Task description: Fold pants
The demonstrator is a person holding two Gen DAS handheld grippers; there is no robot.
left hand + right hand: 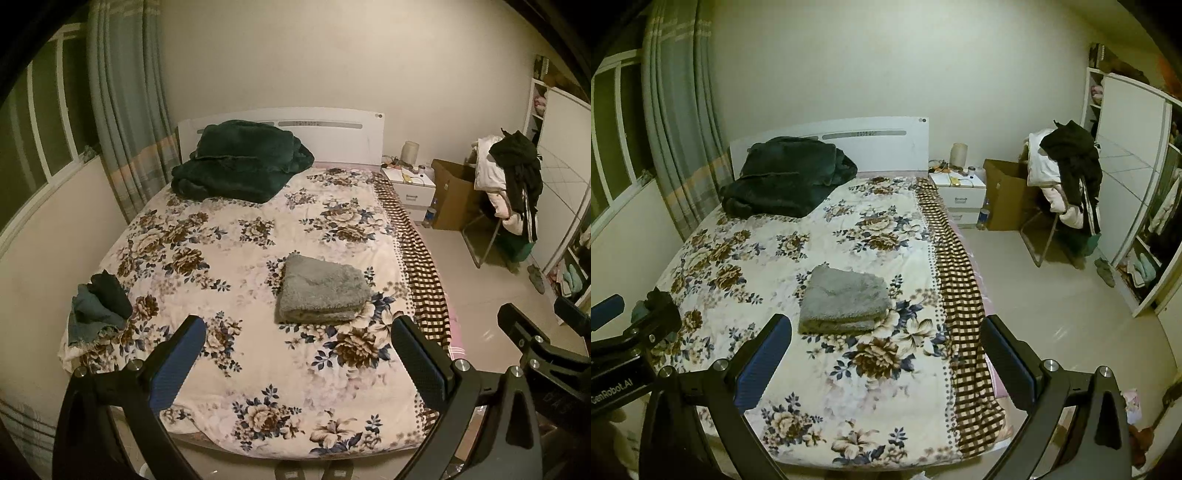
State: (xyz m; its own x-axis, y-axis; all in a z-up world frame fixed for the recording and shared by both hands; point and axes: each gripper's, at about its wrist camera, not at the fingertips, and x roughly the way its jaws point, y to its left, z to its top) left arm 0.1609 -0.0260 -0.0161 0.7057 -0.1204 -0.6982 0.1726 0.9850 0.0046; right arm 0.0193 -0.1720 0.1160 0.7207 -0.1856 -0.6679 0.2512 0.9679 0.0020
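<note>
A folded grey fleecy pair of pants lies flat on the floral-patterned bed cover, toward the bed's right side near the brown checked border strip. Both the left gripper and the right gripper hang above the foot of the bed, fingers spread wide and holding nothing. A crumpled heap of dark and denim clothes sits at the bed's left edge; a dark green blanket rests by the white headboard.

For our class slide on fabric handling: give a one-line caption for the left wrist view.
Open left gripper above a floral bed, folded grey pants ahead.
</note>
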